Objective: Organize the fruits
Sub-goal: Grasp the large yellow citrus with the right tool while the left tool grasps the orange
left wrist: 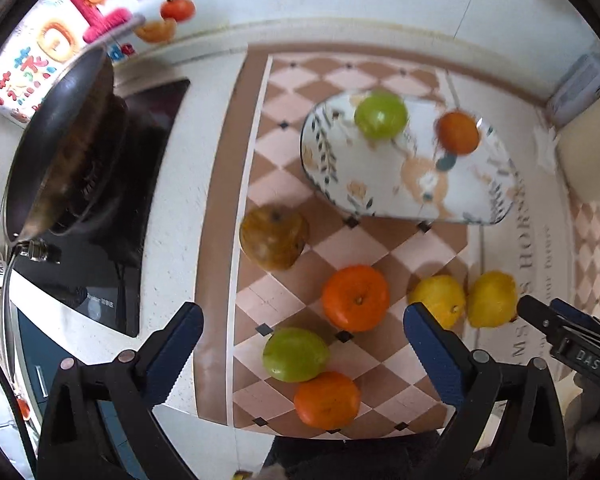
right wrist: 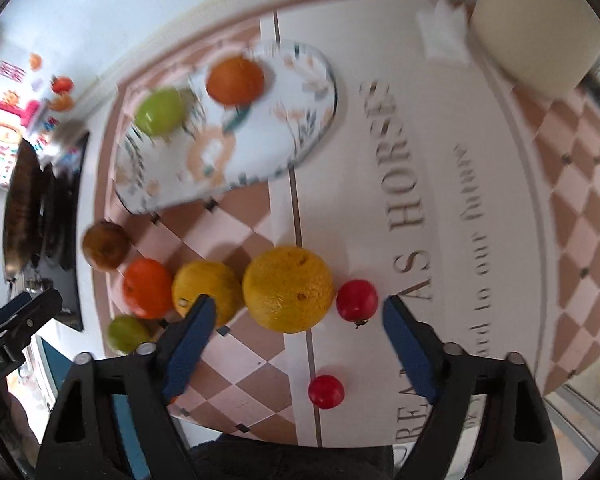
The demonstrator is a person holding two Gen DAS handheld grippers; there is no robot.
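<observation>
A patterned oval plate point(left wrist: 380, 184) point(right wrist: 300, 120) lies on the checkered mat and holds a green fruit point(left wrist: 381, 114) point(right wrist: 160, 112) and an orange point(left wrist: 458, 132) point(right wrist: 235, 80). On the mat lie a brown fruit point(left wrist: 274, 237), an orange point(left wrist: 355, 298), a green fruit point(left wrist: 295, 354), another orange point(left wrist: 327, 400) and two yellow fruits point(left wrist: 438, 300) point(left wrist: 492, 299). My left gripper point(left wrist: 304, 332) is open above the green fruit and the orange. My right gripper point(right wrist: 296, 320) is open, with the large yellow fruit point(right wrist: 288, 288) and a small red fruit point(right wrist: 357, 300) between its fingers. A second red fruit point(right wrist: 326, 391) lies nearer.
A dark pan point(left wrist: 60, 148) sits on a black stove point(left wrist: 112, 240) at the left. A cream container point(right wrist: 536, 20) and white paper point(right wrist: 444, 32) stand at the back right. The wall with colourful stickers point(left wrist: 80, 28) is behind.
</observation>
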